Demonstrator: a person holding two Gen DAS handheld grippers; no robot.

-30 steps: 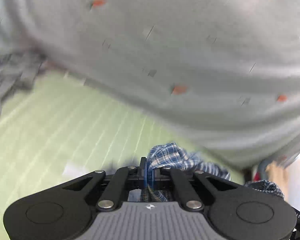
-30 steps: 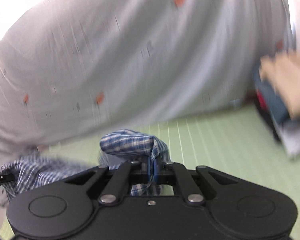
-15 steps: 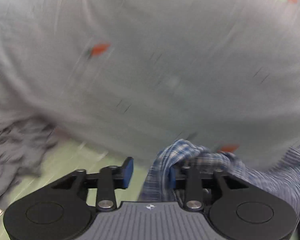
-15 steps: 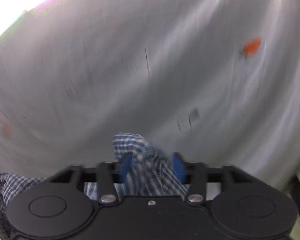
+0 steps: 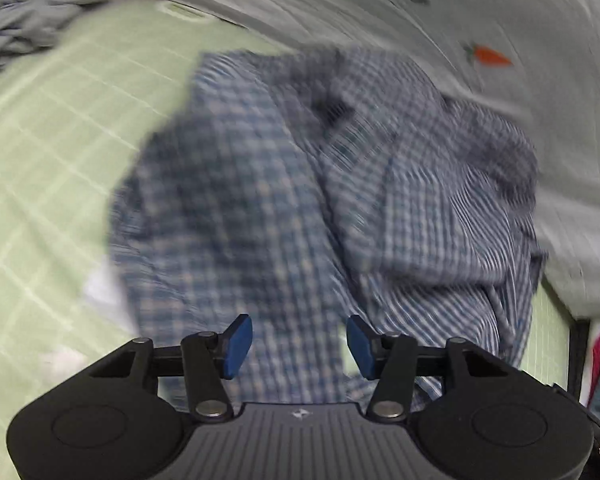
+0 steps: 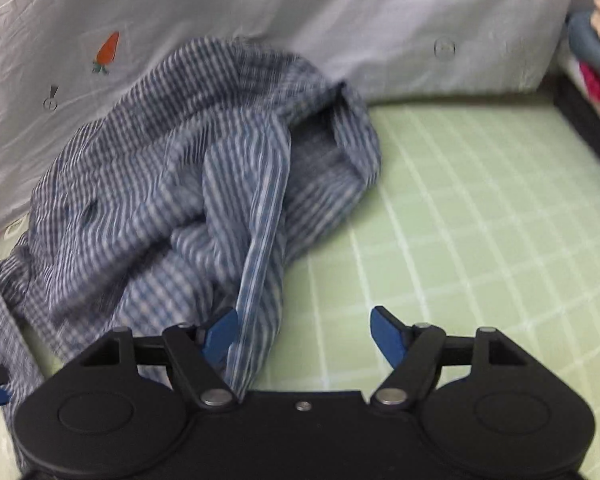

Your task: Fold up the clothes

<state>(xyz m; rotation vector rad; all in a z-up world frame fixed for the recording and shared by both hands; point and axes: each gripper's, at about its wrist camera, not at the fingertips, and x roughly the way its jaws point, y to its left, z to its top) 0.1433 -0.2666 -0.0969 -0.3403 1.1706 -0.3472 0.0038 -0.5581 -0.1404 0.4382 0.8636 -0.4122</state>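
Tools (image 5: 299, 346) (image 6: 305, 336) gape empty above blurred, crumpled checked shirt (image 5: 300, 184); folds hide its shape.

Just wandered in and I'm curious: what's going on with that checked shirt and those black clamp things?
A person is folding clothes with two hand-held grippers. Both the left gripper and the right gripper are open, and the blue checked shirt lies crumpled on the green gridded mat, against a pale carrot-print sheet. No fold is made yet.

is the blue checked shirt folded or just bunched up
Bunched up: the blue checked cotton shirt lies in a rumpled heap on the green gridded mat, with no flat, squared folds.
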